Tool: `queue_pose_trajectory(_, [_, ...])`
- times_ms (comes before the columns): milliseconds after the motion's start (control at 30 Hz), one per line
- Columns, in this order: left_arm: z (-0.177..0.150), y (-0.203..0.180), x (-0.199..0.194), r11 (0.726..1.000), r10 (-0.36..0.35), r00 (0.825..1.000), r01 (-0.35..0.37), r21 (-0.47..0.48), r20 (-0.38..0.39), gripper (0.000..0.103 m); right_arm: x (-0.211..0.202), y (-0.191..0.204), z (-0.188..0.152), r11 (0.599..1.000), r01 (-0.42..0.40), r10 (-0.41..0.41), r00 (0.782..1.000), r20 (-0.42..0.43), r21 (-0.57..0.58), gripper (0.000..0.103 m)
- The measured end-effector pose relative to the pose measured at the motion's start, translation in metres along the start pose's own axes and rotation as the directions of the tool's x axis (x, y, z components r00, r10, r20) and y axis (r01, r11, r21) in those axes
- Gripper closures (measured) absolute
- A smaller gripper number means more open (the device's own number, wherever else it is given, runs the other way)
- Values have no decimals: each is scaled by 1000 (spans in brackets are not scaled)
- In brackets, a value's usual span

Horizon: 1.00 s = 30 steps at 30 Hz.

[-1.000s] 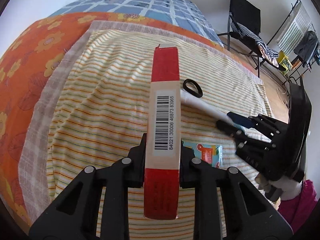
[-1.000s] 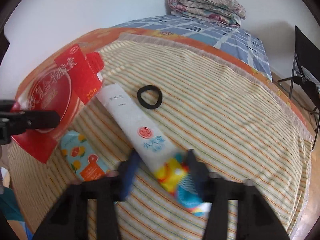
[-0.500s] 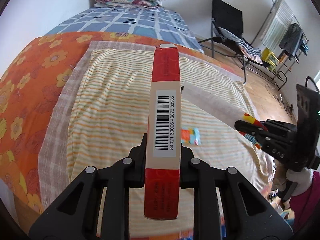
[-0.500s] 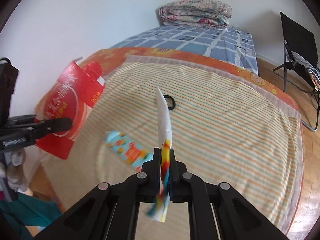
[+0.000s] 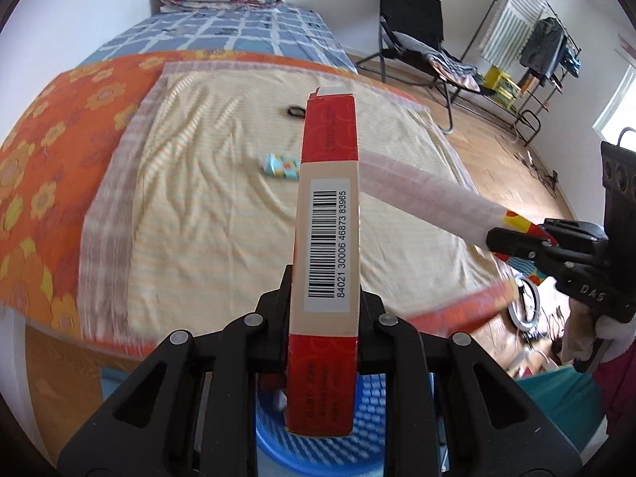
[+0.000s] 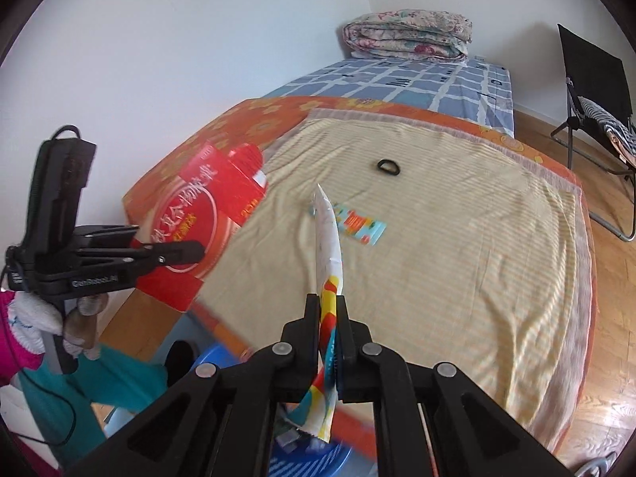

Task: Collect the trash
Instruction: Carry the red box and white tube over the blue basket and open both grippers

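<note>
My left gripper [image 5: 324, 282] is shut on a flat red carton [image 5: 328, 214], seen edge-on with its barcode facing me; from the right wrist the same red carton [image 6: 198, 218] shows its broad printed face, with the left gripper [image 6: 194, 250] clamped on it. My right gripper [image 6: 328, 310] is shut on a long white wrapper [image 6: 328, 234] with a colourful end, and the left wrist view shows that wrapper [image 5: 429, 194] stretching from the right gripper [image 5: 501, 242]. Both hang off the bed's near edge above a blue basket [image 5: 369, 417]. A small orange-and-teal packet [image 6: 359, 224] and a black hair tie [image 6: 387, 167] lie on the striped sheet.
The bed has a striped sheet [image 6: 457, 238] over an orange flowered cover [image 5: 59, 139], with a folded quilt [image 6: 409, 35] at its head. A black folding chair [image 5: 413, 35] and a clothes rack [image 5: 536, 39] stand on the wooden floor to the right. The blue basket [image 6: 318, 457] holds some scraps.
The right gripper closed on the white wrapper and lifted it off the sheet. Both grippers drew back from the bed and rose; the blue basket now shows beneath them.
</note>
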<state>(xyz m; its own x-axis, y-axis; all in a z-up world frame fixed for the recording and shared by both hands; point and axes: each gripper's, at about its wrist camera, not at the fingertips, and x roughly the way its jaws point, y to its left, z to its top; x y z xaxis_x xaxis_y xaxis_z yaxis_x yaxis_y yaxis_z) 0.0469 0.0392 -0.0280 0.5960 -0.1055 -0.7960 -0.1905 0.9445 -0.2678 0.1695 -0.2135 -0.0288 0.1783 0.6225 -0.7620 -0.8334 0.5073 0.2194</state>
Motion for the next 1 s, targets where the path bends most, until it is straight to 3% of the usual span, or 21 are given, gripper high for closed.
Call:
queue_pose_trajectory(400, [-89,-20,-14,999,-48,991,49,10,-128,82,-47,46,-85,999,-51,49,995,-82,-14,100])
queue_pose_trajectory(600, [-117,-26,-10,998,-58,982,59,-3,-182,82,-44,54,-117,999,-49,48,988,-147,-5,100])
queue_pose_trajectory(1000, [-151,-21,23,999,-45,948,41,-18,-314,82,-7,66,-148,1000,-29,26,962,-271,-8,100])
